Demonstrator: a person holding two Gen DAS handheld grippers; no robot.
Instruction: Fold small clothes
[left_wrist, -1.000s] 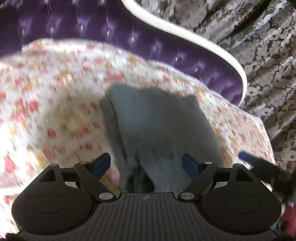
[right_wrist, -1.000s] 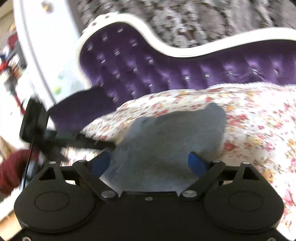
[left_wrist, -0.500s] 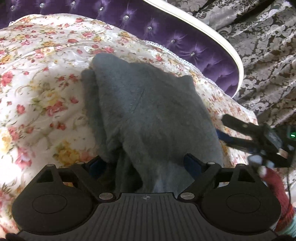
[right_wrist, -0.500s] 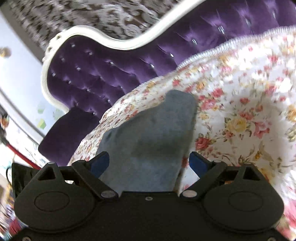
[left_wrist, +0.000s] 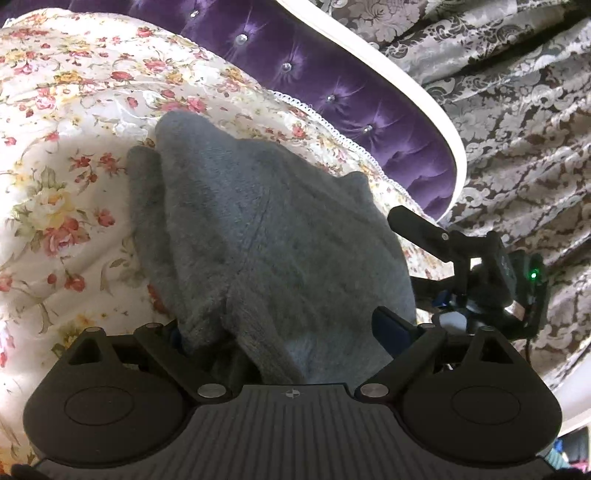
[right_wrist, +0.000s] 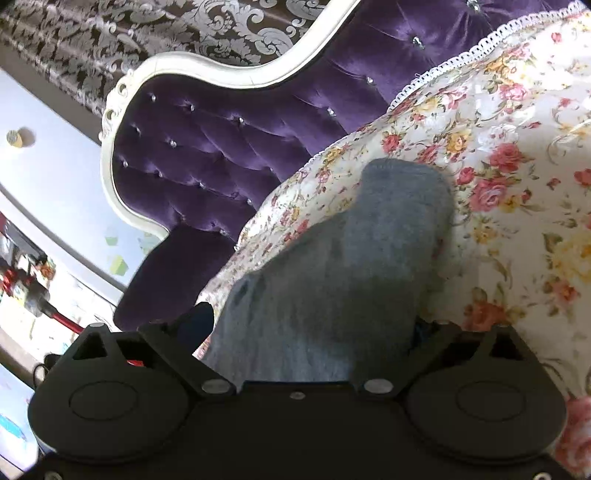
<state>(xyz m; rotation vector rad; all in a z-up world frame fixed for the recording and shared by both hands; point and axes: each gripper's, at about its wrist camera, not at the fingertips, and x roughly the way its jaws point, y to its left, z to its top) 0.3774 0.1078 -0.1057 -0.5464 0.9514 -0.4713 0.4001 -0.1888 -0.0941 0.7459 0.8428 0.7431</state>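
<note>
Jaws of the left gripper (left_wrist: 284, 332) are standing wide, straddling the near end of the grey fleece garment (left_wrist: 266, 236), while the right gripper (right_wrist: 310, 325), jaws just opening, is gaping around its other end. Floral bedspread (left_wrist: 66, 155) is lying bare beside it, running back to the purple tufted headboard (left_wrist: 332, 81).

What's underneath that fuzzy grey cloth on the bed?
The grey cloth lies on a floral bedspread, which shows all around it. A second grey layer peeks out along its left edge. Whatever lies directly beneath the middle is covered, so it cannot be seen.
</note>
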